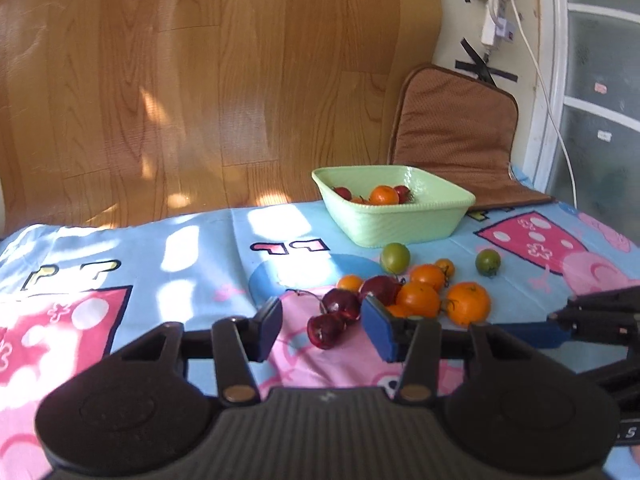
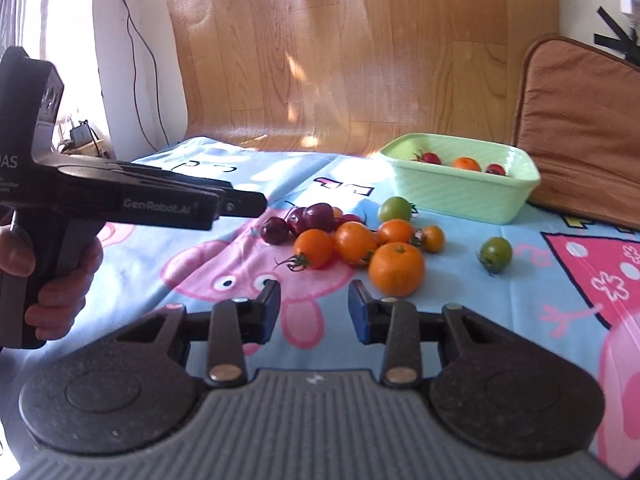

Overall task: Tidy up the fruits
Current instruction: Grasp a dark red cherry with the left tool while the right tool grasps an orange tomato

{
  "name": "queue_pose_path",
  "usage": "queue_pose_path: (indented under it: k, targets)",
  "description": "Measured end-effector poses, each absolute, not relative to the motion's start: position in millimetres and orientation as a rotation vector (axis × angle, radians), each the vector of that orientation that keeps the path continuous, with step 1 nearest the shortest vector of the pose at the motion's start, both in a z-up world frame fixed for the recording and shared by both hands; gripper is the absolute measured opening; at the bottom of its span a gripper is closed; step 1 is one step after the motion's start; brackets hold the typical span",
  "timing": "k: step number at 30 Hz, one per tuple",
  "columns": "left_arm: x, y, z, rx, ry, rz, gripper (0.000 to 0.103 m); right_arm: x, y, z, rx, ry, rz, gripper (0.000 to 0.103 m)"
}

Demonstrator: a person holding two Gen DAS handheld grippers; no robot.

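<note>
Both claws apart, nothing held — left gripper (image 1: 322,326) and right gripper (image 2: 314,308) hover short of the tomato pile (image 2: 352,236) on the cartoon cloth (image 2: 460,320); green basket (image 2: 460,192) behind pile holds a few.

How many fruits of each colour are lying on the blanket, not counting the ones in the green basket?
Orange fruits: 6 (one peeks out behind the dark red ones)
Green fruits: 2
Dark red fruits: 3 clearly seen; they are bunched up, so another may be hiding
Total: 11
</note>
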State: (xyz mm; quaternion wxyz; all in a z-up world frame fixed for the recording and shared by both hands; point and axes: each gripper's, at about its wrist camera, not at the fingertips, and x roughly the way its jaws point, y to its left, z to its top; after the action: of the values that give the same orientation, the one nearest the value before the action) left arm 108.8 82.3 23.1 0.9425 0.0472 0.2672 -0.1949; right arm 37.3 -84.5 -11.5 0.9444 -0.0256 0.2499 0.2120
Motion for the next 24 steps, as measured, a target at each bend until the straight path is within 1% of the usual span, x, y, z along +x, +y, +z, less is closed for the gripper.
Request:
queue_pose_path:
  k: [2, 6, 7, 13, 14, 15, 16, 17, 24]
  targets:
    - [116.3, 78.6, 16.2, 0.132, 0.565, -0.426, 0.039, 46.1, -75.2, -13.0, -0.071, 0.521, 0.433, 0.04]
    - [125.4, 76.6, 5.5, 0.138, 0.589, -0.451, 0.035, 63.9, -64.8, -15.8, -0.073, 0.553, 0.438, 0.04]
    - [128.4, 76.5, 3.0, 0.133, 0.603, -0.456, 0.028, 67.9, -62.6, -16.7, -0.075, 0.557, 0.437, 0.04]
    - [130.3, 87.5, 2.7, 0.068, 0.614, -0.481, 0.027, 85.5, -51.4, -19.6, -0.087, 0.577, 0.428, 0.041]
    - [130.1, 89.8, 2.9, 0.052, 0.619, -0.486, 0.027, 88.0, -50.5, -20.0, -0.088, 0.583, 0.429, 0.04]
    - [129.4, 91.6, 3.3, 0.034, 0.623, -0.491, 0.027, 89.1, -50.5, -20.4, -0.085, 0.587, 0.435, 0.037]
    - [127.6, 92.8, 3.7, 0.019, 0.629, -0.494, 0.027, 88.6, -50.6, -20.7, -0.084, 0.586, 0.442, 0.029]
    - [124.7, 92.7, 4.0, 0.011, 0.634, -0.494, 0.027, 85.5, -51.2, -20.3, -0.085, 0.58, 0.452, 0.025]
    - [74.9, 60.4, 2.1, 0.032, 0.65, -0.54, 0.027, 35.9, -82.4, -23.3, -0.087, 0.563, 0.473, 0.025]
